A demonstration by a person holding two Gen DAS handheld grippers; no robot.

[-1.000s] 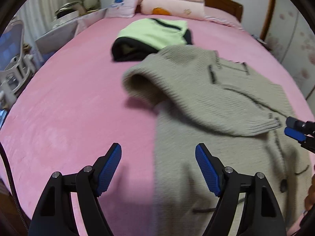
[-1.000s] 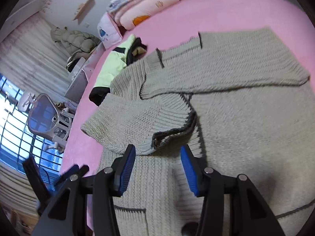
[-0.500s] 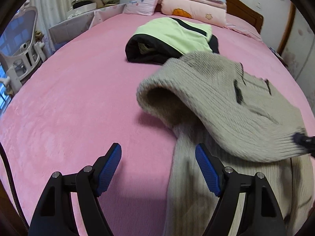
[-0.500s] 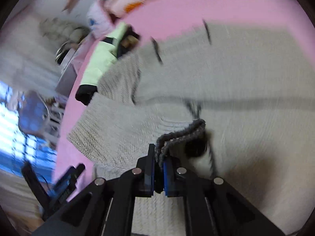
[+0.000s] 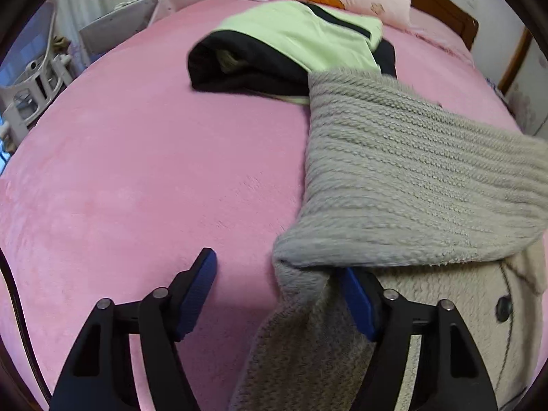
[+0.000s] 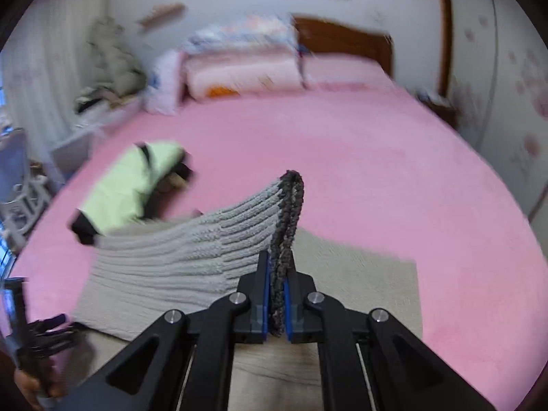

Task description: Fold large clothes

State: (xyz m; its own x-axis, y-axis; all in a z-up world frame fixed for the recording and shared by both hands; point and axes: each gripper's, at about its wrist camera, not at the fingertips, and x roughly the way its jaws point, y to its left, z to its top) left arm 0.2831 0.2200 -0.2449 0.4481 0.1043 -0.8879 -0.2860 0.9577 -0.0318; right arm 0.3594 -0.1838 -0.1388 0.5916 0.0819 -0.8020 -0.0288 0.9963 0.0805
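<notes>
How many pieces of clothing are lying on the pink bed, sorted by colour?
Grey: 1, the cardigan
Green and black: 1, the folded jacket
Total: 2

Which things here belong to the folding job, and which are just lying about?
Job: grey knit cardigan, its dark-edged cuff, right tongs shut on the cuff, left tongs open.
Lying about: green-and-black garment, stacked pink bedding.

A home bedroom: pink bed, wooden headboard, stacked quilts.
</notes>
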